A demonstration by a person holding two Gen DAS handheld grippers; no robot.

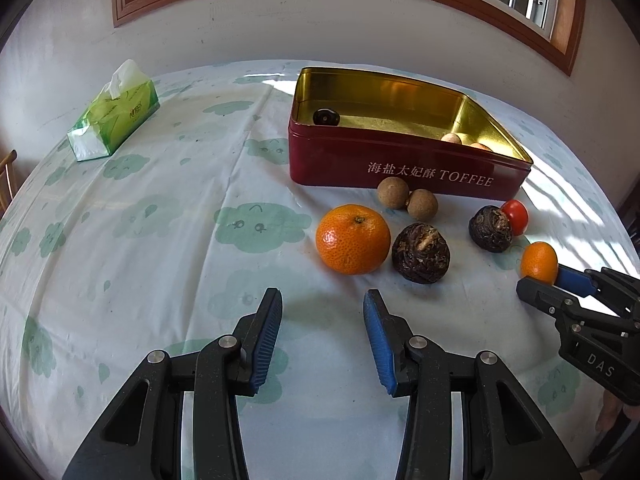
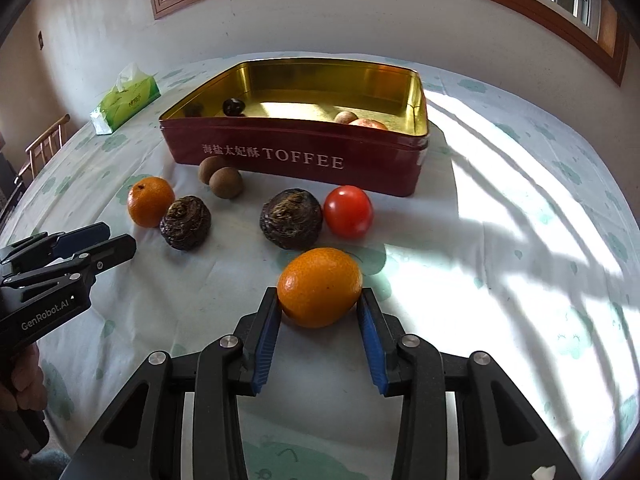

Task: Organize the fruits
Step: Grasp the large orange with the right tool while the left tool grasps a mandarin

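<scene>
Your right tongs [image 2: 319,304] pinch the small oval orange citrus [image 2: 320,286] on the cloud-print worktop [image 2: 500,280]. Your left tongs [image 1: 323,300] stand parted, holding nothing, over bare cloth. Beyond the loose fruit, the open red toffee tin [image 2: 304,156] leaves sunlit cloth free to its right.

Desk [image 2: 500,200]: tin [image 2: 296,160] at rear centre, tissue box [image 2: 124,100] to its left. Before the tin, left to right: mandarin [image 2: 151,201], two longans [image 2: 221,177], two water chestnuts [image 2: 291,219], tomato [image 2: 348,211]. Nearest: small orange [image 2: 320,287].
</scene>
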